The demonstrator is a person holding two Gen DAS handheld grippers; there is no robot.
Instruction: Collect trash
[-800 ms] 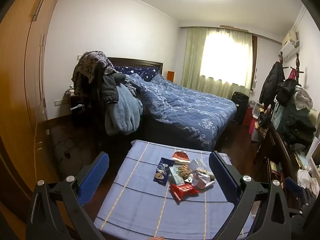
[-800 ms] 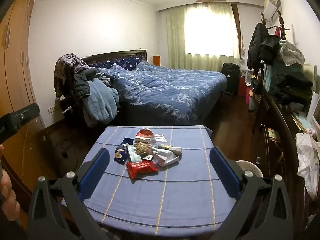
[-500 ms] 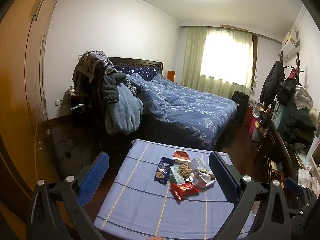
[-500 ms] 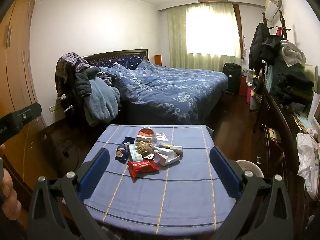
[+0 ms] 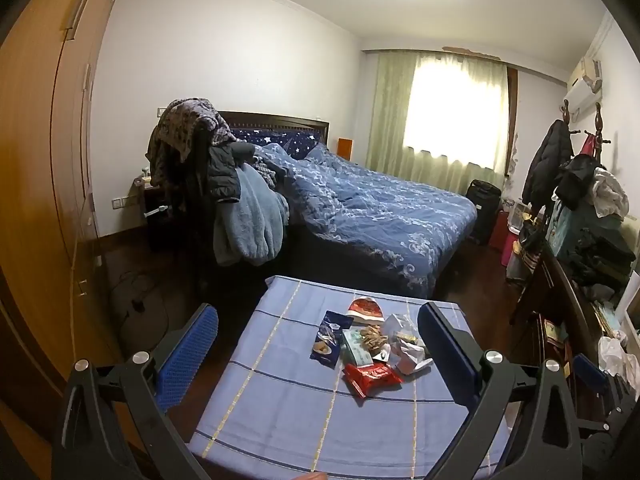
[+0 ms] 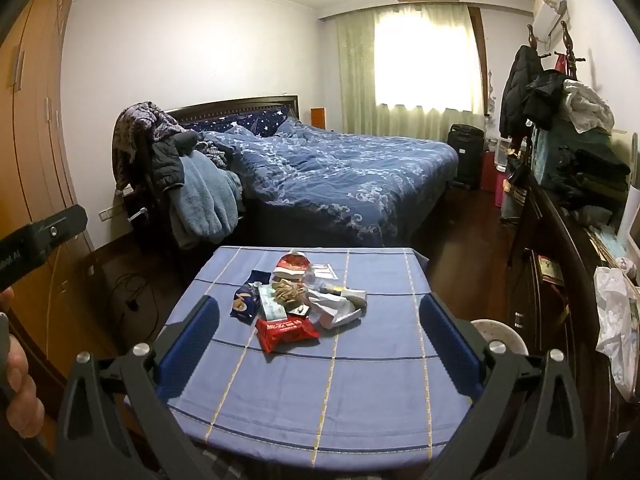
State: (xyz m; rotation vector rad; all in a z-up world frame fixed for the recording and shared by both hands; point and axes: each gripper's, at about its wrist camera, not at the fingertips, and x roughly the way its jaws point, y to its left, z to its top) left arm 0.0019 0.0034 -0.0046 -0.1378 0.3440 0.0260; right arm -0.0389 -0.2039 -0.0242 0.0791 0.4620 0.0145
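Observation:
A heap of trash lies on a table with a blue striped cloth [image 5: 280,396] [image 6: 360,392]. It holds a red snack wrapper [image 5: 372,376] [image 6: 286,330], a dark blue wrapper [image 5: 330,338] [image 6: 245,304], a green packet [image 5: 356,352] [image 6: 272,304], crumpled white paper [image 5: 408,354] [image 6: 336,308] and a red-and-white wrapper [image 5: 364,307] [image 6: 294,262]. My left gripper [image 5: 316,356] is open and empty, above the table's near side. My right gripper [image 6: 320,336] is open and empty, a little back from the heap.
A bed with a blue quilt [image 6: 340,176] stands behind the table. A chair piled with clothes [image 5: 236,200] is at the left, wardrobes [image 5: 36,160] at the far left. A dark cabinet with clothes and a white bag [image 6: 616,320] lines the right. A white stool [image 6: 498,336] stands beside the table.
Both grippers have crept slightly forward toward the table; the trash heap looks a little nearer. Both stay open.

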